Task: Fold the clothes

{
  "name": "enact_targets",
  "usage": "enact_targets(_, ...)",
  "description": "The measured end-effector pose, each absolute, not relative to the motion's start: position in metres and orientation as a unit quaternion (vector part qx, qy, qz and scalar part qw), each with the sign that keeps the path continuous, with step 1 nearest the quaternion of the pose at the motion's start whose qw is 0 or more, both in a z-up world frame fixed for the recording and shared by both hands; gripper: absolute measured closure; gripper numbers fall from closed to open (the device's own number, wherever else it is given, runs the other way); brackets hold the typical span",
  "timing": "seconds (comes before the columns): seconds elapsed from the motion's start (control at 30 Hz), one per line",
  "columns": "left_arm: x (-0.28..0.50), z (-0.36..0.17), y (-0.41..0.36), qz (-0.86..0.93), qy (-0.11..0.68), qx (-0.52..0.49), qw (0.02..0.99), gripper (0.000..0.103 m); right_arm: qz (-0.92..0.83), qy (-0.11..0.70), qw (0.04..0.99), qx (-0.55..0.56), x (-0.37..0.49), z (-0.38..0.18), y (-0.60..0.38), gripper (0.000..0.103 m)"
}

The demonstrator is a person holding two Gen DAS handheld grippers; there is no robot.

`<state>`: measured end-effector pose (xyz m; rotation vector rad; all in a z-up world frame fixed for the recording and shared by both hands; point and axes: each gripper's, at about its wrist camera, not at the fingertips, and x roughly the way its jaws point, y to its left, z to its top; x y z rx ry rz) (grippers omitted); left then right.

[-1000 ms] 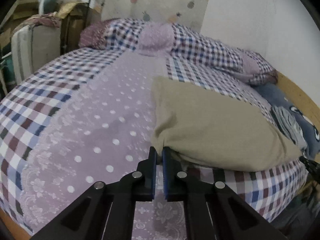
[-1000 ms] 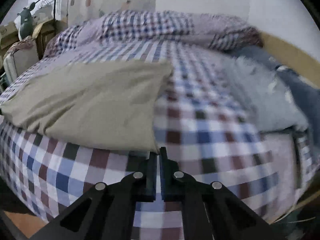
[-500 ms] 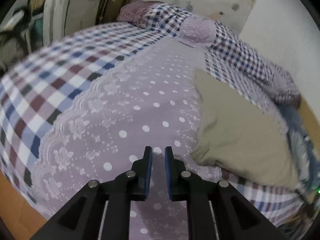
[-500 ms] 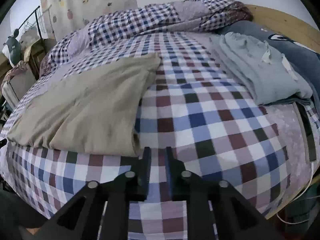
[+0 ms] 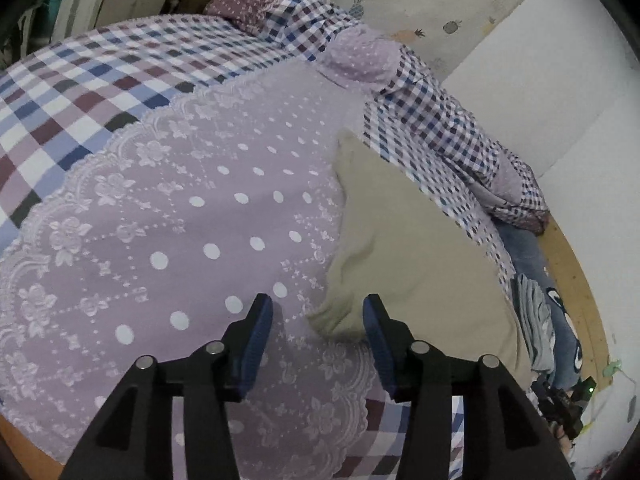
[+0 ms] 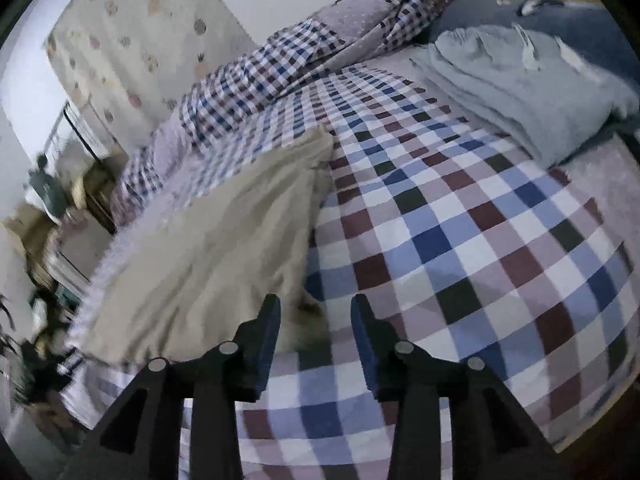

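A beige garment (image 5: 416, 248) lies folded flat on the bed, and it also shows in the right wrist view as the beige garment (image 6: 224, 248). My left gripper (image 5: 318, 312) is open just above the garment's near left corner, which sits between the blue pads without being touched. My right gripper (image 6: 316, 310) is open over the near right corner, where the cloth edge curls up between the fingers. Neither gripper holds anything.
The bed wears a checked and lilac dotted cover (image 5: 168, 216). A rolled checked quilt (image 5: 424, 112) lies along the wall. Folded pale blue clothes (image 6: 532, 80) and a dark blue cushion (image 6: 568, 16) sit at the right. Furniture (image 6: 48, 216) crowds the left side.
Both grippers were shut at the garment's near corners a second ago; they pulled back, tilted and have now opened wide. The garment lies where it was left.
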<state>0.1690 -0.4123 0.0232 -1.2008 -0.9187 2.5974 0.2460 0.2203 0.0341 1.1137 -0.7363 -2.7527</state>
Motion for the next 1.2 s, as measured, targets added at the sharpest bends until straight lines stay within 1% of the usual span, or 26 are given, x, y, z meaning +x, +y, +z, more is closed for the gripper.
enact_targets(0.03,0.168,0.023,-0.413,0.861,-0.312,-0.396,0.069,0.052,-0.898,-0.246,0.044,0.362,0.246,0.034,0.221,0.061)
enact_targets(0.07,0.167,0.022,-0.415,0.859,-0.319,-0.394,0.071,0.061,-0.897,-0.252,0.046,0.360,0.246,0.034,0.221,0.061)
enact_targets(0.1,0.167,0.021,-0.415,0.857,-0.322,-0.396,0.071,0.080,-0.896,-0.254,0.047,0.360,0.245,0.034,0.222,0.061)
enact_targets(0.13,0.167,0.020,-0.415,0.855,-0.324,-0.398,0.071,0.089,-0.895,-0.257,0.048,0.360,0.244,0.033,0.222,0.061)
enact_targets(0.2,0.166,0.018,-0.414,0.852,-0.328,-0.402,0.072,0.094,-0.894,-0.260,0.051,0.362,0.242,0.031,0.222,0.061)
enact_targets(0.3,0.165,0.014,-0.414,0.846,-0.335,-0.409,0.072,0.098,-0.892,-0.260,0.052,0.366,0.239,0.028,0.221,0.061)
enact_targets(0.5,0.181,0.025,-0.417,0.846,-0.360,-0.386,0.078,0.101,-0.885,-0.270,0.073,0.373,0.231,0.020,0.213,0.061)
enact_targets(0.53,0.185,0.027,-0.417,0.847,-0.361,-0.382,0.079,0.101,-0.883,-0.272,0.078,0.374,0.230,0.019,0.211,0.064)
enact_targets(0.6,0.188,0.029,-0.417,0.848,-0.361,-0.379,0.080,0.101,-0.881,-0.267,0.082,0.381,0.228,0.018,0.207,0.077)
enact_targets(0.63,0.190,0.030,-0.417,0.849,-0.361,-0.377,0.080,0.101,-0.881,-0.263,0.080,0.385,0.228,0.018,0.205,0.102)
enact_targets(0.8,0.196,0.029,-0.424,0.847,-0.370,-0.376,0.064,0.101,-0.902,-0.232,0.058,0.360,0.241,0.035,0.203,0.103)
enact_targets(0.87,0.197,0.025,-0.427,0.846,-0.368,-0.384,0.041,0.101,-0.904,-0.234,0.053,0.353,0.247,0.040,0.207,0.103)
enact_targets(0.9,0.198,0.022,-0.432,0.842,-0.377,-0.386,0.025,0.103,-0.903,-0.230,0.045,0.359,0.248,0.039,0.208,0.103)
enact_targets(1.0,0.204,0.013,-0.451,0.826,-0.407,-0.390,-0.024,0.103,-0.896,-0.212,0.012,0.390,0.246,0.029,0.210,0.103)
enact_targets(1.07,0.210,0.010,-0.460,0.814,-0.440,-0.380,-0.019,0.103,-0.892,-0.205,-0.012,0.402,0.245,0.025,0.211,0.102)
enact_targets(1.13,0.211,0.009,-0.458,0.809,-0.448,-0.380,0.001,0.100,-0.890,-0.201,-0.042,0.408,0.246,0.021,0.214,0.101)
enact_targets(1.17,0.211,0.009,-0.457,0.807,-0.451,-0.381,0.012,0.098,-0.888,-0.200,-0.056,0.410,0.247,0.020,0.216,0.099)
enact_targets(1.2,0.211,0.007,-0.455,0.804,-0.453,-0.383,0.021,0.092,-0.884,-0.224,-0.060,0.406,0.250,0.018,0.223,0.099)
